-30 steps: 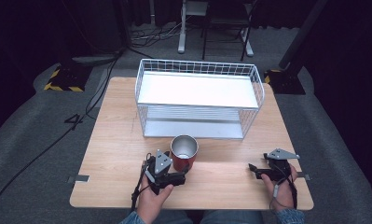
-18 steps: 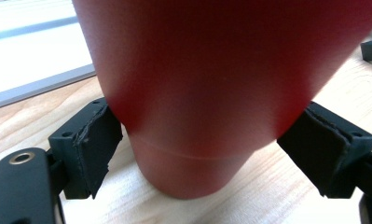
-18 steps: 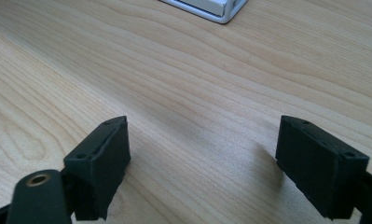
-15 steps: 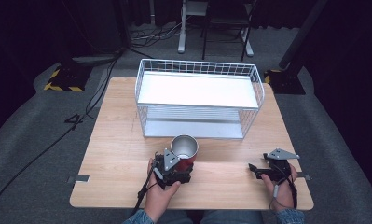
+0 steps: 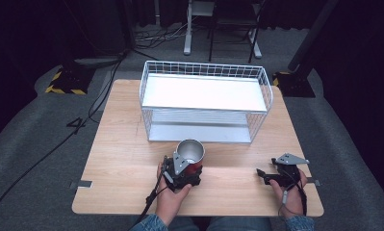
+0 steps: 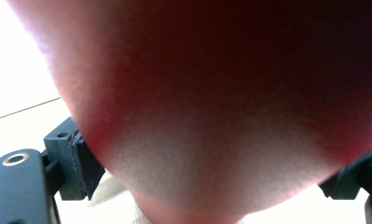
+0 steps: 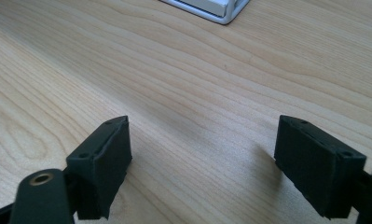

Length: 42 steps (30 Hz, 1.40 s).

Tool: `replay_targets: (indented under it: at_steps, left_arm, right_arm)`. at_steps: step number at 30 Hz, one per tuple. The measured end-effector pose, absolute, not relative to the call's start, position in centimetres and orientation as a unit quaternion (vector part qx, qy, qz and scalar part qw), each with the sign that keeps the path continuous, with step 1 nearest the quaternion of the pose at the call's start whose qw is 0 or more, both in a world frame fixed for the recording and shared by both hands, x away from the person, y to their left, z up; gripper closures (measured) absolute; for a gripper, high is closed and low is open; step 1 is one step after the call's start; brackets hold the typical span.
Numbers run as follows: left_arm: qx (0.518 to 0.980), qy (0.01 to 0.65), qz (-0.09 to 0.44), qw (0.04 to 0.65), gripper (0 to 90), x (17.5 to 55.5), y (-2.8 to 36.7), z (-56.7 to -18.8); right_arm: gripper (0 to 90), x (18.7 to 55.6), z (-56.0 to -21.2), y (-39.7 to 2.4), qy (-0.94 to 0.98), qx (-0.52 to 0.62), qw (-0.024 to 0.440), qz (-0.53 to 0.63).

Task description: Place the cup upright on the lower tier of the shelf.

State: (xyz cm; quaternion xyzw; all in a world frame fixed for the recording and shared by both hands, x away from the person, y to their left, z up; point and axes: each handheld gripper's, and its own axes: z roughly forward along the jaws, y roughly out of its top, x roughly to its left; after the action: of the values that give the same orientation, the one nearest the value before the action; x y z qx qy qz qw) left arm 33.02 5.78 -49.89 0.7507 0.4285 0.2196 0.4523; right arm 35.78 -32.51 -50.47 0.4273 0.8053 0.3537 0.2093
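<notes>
Left gripper [image 5: 184, 169] is on the cup [image 5: 190, 155], a red one with a shiny metal inside, standing upright on the worktop [image 5: 122, 159] just in front of the wire rack [image 5: 205, 103], near its lower shelf opening. In the left gripper view the cup's red wall [image 6: 211, 102] sits right up against the camera, with a black jaw on either side of it, so the jaws look pinched on the cup body; contact on the far-side jaw is hard to confirm because of blur. Right gripper [image 5: 271, 174] rests low over the worktop at the right, well apart from the cup, jaws spread wide with nothing but bare wood between them in the right gripper view, where a corner of the rack base [image 7: 211, 9] shows at the top. My read: this is the grasp step, cup gripped but not yet lifted off the wood. Likely destination is the rack, either the white top shelf or the lower shelf, can't tell which. Next move calls for a straight lift keeping the cup upright, then forward travel; for the top shelf it must clear the rim wires, for the lower one it must slip under the top shelf without clipping. Grip sits low on the cup, so watch for tipping.
</notes>
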Motion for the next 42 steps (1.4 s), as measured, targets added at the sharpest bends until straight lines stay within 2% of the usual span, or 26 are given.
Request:
replay_targets:
  at_steps: [18,22,42]
  left_arm:
    - [0.755,0.420,0.233,0.447,15.4,32.9,5.6,-49.8]
    - [0.750,0.425,0.216,0.459,15.5,32.8,5.6,-49.6]
    - [0.740,0.401,0.240,0.484,15.6,33.0,5.7,-46.9]
  right_arm:
    - [19.3,35.8,-50.5,-32.5,0.805,0.427,0.209,0.354]
    - [19.7,35.8,-50.5,-32.5,0.806,0.426,0.210,0.354]
    - [19.7,35.7,-50.5,-32.5,0.806,0.424,0.214,0.354]
